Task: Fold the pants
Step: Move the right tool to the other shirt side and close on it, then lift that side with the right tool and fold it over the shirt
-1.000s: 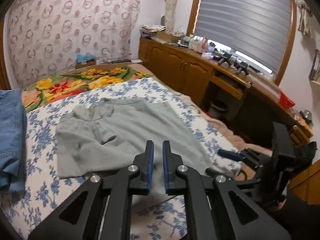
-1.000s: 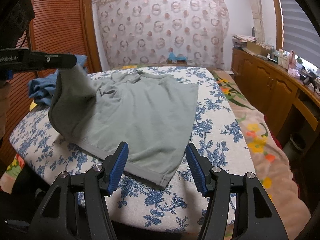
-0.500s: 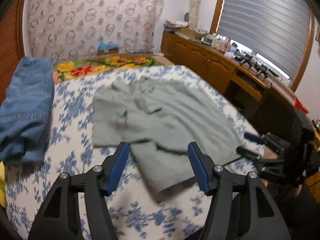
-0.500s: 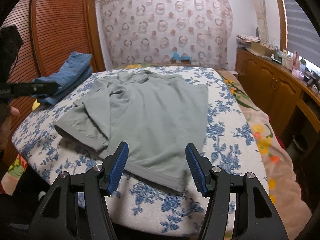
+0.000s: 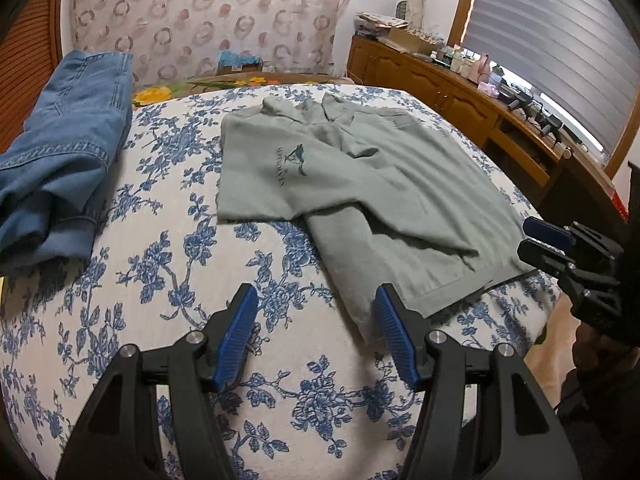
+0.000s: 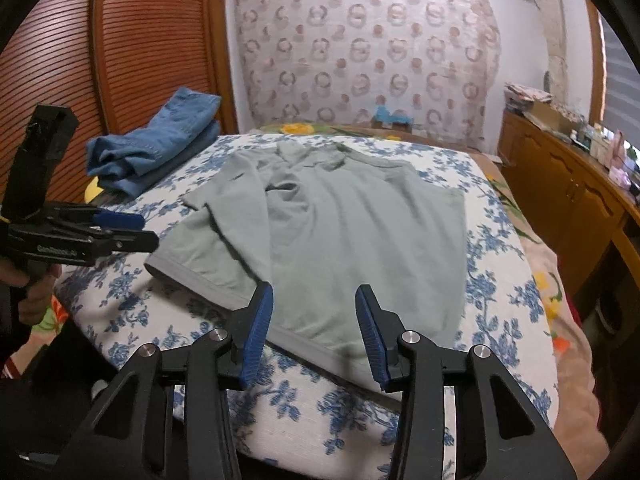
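Observation:
A grey-green collared garment (image 5: 360, 184) lies flat on the blue-flowered bed sheet (image 5: 160, 280), its left side folded over the middle. My left gripper (image 5: 314, 300) is open over the sheet at the near edge, with the folded flap's corner just beside its right finger. In the right wrist view the garment (image 6: 352, 232) stretches away from my right gripper (image 6: 314, 296). Its jaws are closing, with the grey hem lying under the gap and the pads not touching it. The left gripper (image 6: 120, 228) shows at the left there, empty.
Folded blue jeans (image 5: 60, 152) sit on the bed's far left corner. A wooden cabinet run (image 5: 460, 96) with clutter lines the right wall under the blinds. A louvred wooden door (image 6: 100, 60) stands left of the bed. A hand (image 6: 36, 292) grips the left handle.
The left gripper opened and let go of the garment's side, which dropped folded over the middle, then drew back and sank. The right gripper moved in over the hem and its jaws narrowed.

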`<action>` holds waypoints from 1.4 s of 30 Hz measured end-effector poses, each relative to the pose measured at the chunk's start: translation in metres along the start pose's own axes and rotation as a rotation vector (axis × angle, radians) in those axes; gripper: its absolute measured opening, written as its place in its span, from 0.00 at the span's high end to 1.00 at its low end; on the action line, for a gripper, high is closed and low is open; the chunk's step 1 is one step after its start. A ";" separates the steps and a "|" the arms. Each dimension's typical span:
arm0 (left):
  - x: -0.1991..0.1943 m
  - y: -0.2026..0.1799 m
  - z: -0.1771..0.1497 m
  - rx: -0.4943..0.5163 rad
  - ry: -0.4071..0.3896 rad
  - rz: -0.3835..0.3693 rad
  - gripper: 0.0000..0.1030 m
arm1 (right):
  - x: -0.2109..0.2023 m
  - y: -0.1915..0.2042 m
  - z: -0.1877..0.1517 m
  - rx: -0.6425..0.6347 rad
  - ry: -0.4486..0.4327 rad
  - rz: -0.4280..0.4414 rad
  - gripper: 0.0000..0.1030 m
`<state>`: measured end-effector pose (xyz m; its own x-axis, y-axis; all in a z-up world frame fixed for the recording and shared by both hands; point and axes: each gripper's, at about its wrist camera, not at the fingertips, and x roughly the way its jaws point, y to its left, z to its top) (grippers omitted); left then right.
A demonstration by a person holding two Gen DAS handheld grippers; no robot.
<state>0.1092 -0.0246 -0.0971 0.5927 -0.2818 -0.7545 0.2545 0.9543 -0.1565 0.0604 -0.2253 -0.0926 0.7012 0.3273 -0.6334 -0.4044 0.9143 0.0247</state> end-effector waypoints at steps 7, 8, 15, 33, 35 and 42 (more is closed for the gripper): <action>0.008 0.003 -0.005 -0.029 0.027 0.002 0.41 | 0.013 0.009 0.010 -0.026 0.023 0.045 0.60; 0.009 0.005 -0.005 -0.039 0.028 -0.004 0.41 | 0.015 0.011 0.011 -0.027 0.028 0.051 0.60; 0.007 0.006 -0.008 -0.046 0.011 -0.013 0.41 | 0.038 0.021 0.013 -0.040 0.085 0.111 0.68; 0.000 0.006 -0.009 -0.062 -0.019 -0.013 0.41 | 0.059 0.035 0.016 -0.127 0.117 0.128 0.99; -0.003 0.005 -0.009 -0.059 -0.027 -0.012 0.41 | 0.052 0.036 0.020 -0.129 0.083 0.123 0.99; -0.019 -0.008 -0.002 -0.030 -0.069 -0.018 0.41 | 0.029 0.032 0.037 -0.125 -0.010 0.088 0.99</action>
<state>0.0945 -0.0264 -0.0832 0.6398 -0.3039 -0.7059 0.2432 0.9514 -0.1891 0.0898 -0.1774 -0.0817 0.6653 0.4077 -0.6255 -0.5338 0.8454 -0.0167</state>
